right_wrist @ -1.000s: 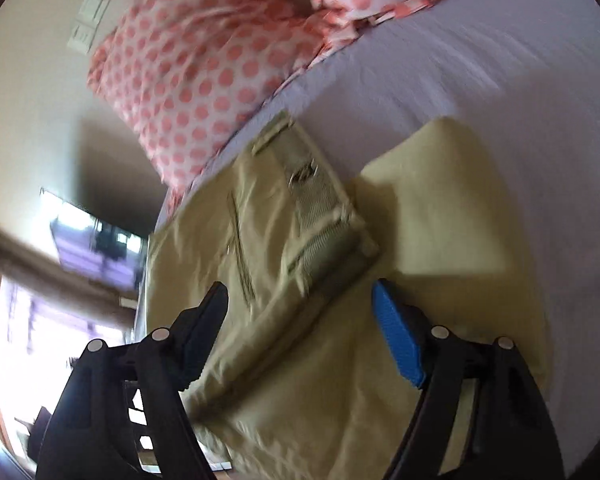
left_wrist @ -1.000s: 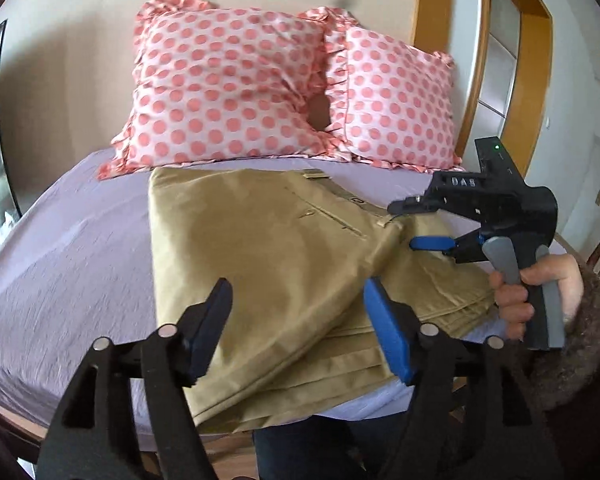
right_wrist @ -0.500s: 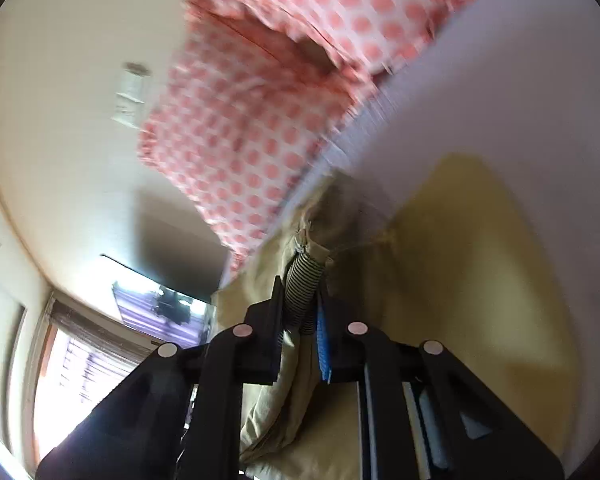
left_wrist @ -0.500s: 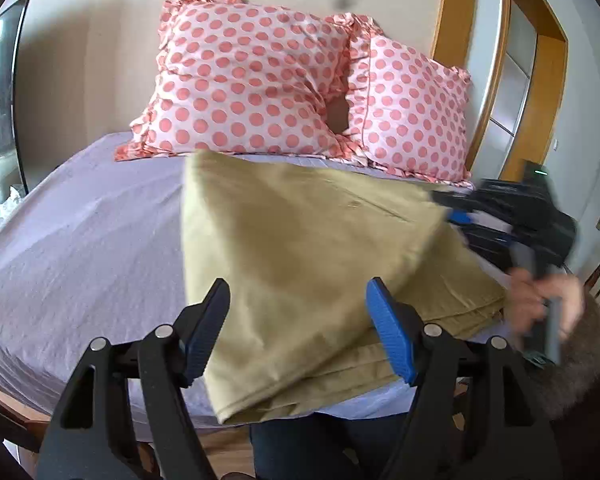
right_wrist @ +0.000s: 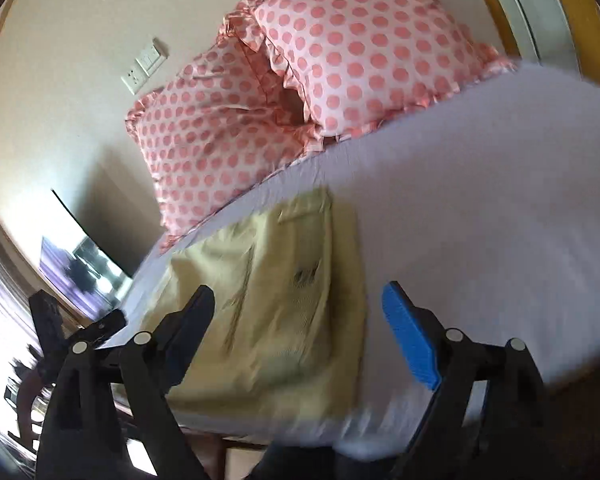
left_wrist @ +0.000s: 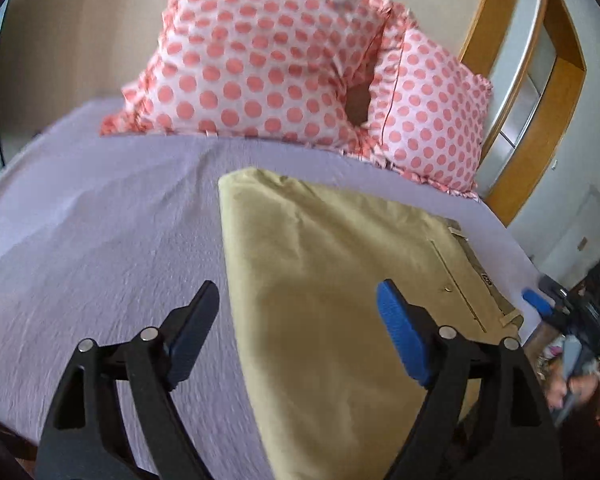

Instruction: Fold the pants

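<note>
The khaki pants lie folded into a flat block on the lilac bed sheet, the waistband and back pocket at their right edge. They also show in the right wrist view. My left gripper is open and empty just above the pants' near left part. My right gripper is open and empty, hovering above the pants' near edge; it shows blurred at the far right of the left wrist view.
Two pink polka-dot pillows lean against the wall at the head of the bed. A wooden door frame stands to the right. A window and dark screen are at the left of the right wrist view.
My right gripper, shut on the waistband half a second ago, has carried it over, let go and opened. The pants now lie flat with the waistband on the right. Both grippers have drawn back.
</note>
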